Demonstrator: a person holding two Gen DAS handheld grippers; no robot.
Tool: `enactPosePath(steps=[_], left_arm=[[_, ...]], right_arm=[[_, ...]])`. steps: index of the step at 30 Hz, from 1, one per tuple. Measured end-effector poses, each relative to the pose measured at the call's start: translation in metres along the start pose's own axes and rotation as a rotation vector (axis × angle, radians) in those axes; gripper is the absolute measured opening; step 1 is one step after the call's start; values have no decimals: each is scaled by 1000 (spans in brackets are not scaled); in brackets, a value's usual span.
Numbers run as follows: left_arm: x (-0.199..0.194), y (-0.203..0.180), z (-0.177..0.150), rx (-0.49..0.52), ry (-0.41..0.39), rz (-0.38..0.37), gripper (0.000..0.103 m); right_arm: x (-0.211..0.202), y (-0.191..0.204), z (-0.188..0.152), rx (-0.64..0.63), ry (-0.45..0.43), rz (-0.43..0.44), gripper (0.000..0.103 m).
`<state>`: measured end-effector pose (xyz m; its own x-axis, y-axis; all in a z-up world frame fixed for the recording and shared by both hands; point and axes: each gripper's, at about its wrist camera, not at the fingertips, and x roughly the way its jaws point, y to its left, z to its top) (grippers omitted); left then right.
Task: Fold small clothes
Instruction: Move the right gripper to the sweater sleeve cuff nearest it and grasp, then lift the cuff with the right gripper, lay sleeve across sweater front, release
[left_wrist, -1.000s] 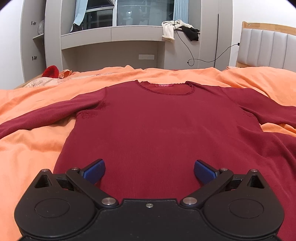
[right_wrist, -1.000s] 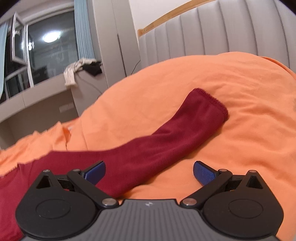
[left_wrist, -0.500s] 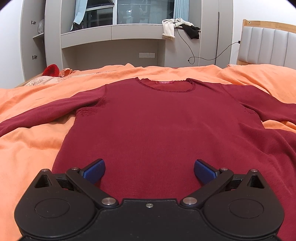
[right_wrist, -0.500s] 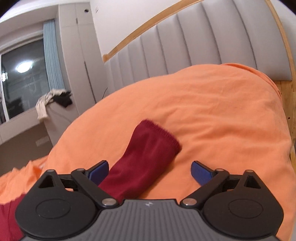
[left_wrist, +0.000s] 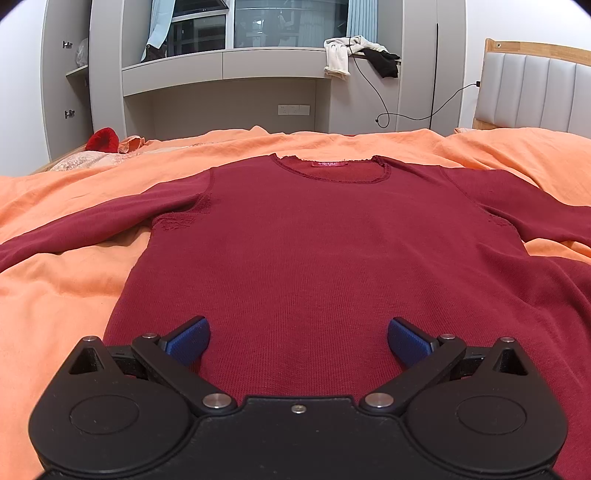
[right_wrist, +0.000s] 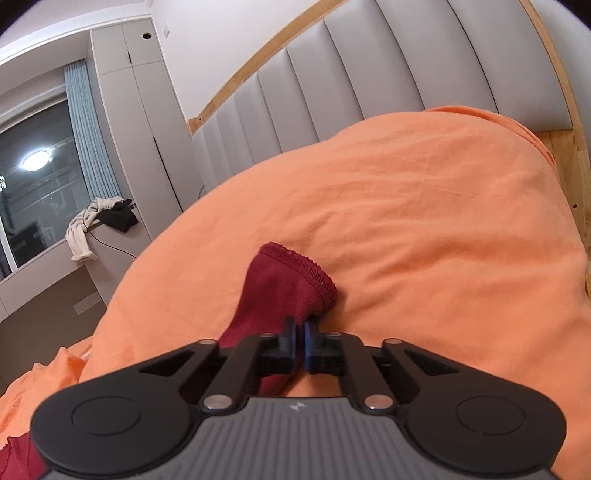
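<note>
1. Fingers: right gripper (right_wrist: 300, 341) pinched on sleeve cuff (right_wrist: 295, 280); left gripper (left_wrist: 298, 338) spread wide, holding nothing.
2. Red sweater (left_wrist: 325, 251) lies flat on orange bedding (left_wrist: 55, 295).
3. Soft, light knit (will sag), so grip cuffs and hem.

dark red sweater (left_wrist: 317, 243) | flat, face-up | sleeves spread | cuff (right_wrist: 295, 273) raised

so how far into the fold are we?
Done: the red shirt lies spread flat on the orange bedding. In hand: the right gripper is shut on the sleeve cuff; the left gripper is open above the hem. Left: every fold; both sleeves are out.
</note>
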<state>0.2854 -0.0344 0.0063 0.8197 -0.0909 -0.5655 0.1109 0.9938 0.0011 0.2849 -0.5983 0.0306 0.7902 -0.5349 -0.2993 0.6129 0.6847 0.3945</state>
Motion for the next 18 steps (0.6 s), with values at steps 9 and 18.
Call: enactPosePath(steps=[9, 18], left_arm=[[0, 0, 0, -1, 1, -1, 103], [0, 3, 3, -15, 26, -13, 103]], right_arm=[[-32, 33, 6, -25, -73, 119, 3], [-62, 105, 13, -209, -114, 234, 3]])
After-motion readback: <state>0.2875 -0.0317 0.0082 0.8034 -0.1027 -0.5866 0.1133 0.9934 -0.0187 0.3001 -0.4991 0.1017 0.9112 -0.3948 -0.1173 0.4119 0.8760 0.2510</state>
